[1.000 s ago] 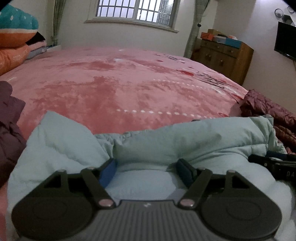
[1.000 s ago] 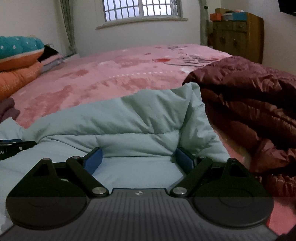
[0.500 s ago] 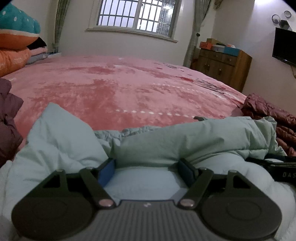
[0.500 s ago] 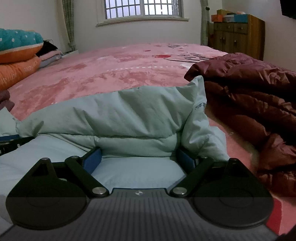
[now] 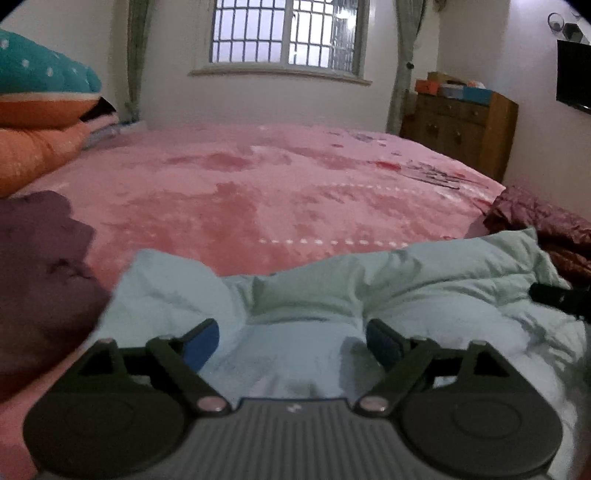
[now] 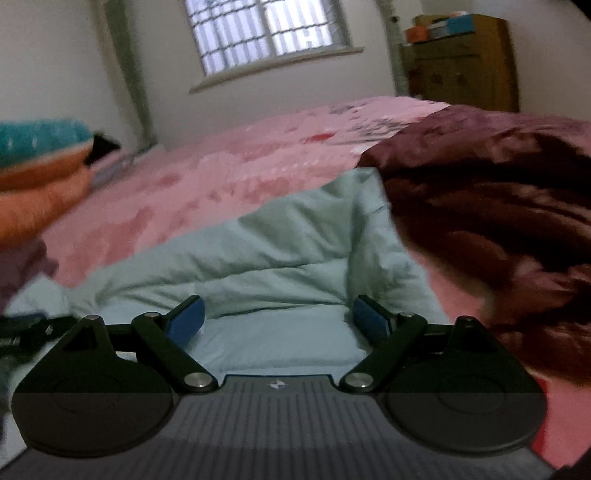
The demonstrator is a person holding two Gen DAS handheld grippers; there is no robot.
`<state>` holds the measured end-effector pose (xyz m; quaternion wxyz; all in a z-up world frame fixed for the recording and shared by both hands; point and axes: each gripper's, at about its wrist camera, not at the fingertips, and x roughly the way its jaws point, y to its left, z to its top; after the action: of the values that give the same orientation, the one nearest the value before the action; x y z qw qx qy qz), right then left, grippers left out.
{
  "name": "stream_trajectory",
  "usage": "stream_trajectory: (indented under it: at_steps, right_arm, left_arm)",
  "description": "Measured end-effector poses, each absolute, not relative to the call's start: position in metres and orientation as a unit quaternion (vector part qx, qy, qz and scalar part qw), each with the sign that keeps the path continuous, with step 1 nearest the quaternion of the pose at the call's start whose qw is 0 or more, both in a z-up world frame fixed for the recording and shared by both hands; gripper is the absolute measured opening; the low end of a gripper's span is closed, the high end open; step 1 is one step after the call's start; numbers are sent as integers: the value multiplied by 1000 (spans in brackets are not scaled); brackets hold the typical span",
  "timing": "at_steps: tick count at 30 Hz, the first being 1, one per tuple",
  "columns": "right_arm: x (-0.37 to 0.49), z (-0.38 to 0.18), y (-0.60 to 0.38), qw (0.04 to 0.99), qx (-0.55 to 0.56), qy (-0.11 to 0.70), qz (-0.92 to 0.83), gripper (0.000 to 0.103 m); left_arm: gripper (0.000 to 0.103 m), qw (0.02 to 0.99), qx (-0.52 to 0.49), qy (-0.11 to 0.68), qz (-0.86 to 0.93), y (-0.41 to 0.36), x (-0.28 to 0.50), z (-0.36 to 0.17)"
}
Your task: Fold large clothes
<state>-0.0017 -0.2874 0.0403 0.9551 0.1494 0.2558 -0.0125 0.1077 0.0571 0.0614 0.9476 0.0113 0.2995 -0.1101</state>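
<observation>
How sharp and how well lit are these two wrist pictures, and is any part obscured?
Left wrist view: dim, lit mainly by the barred window; mild blur on the pale green padded jacket; fisheye corners vignetted. Right wrist view: heavier motion blur, blocky smearing on the dark maroon quilted garment, horizon tilted; a darker band covers the bottom of the picture.
</observation>
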Motion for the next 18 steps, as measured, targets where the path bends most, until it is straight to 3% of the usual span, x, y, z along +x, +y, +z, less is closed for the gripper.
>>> stream_trajectory:
  at_steps: [10,18]
  right_arm:
    - [-61,56,-272,964,135,231,-4,103]
    - [-59,46,-218,960,64,271,37,103]
  left_arm:
    - [89,952,0,307,11,103,56,57]
    - [91,947,-6,322,17,108,44,47]
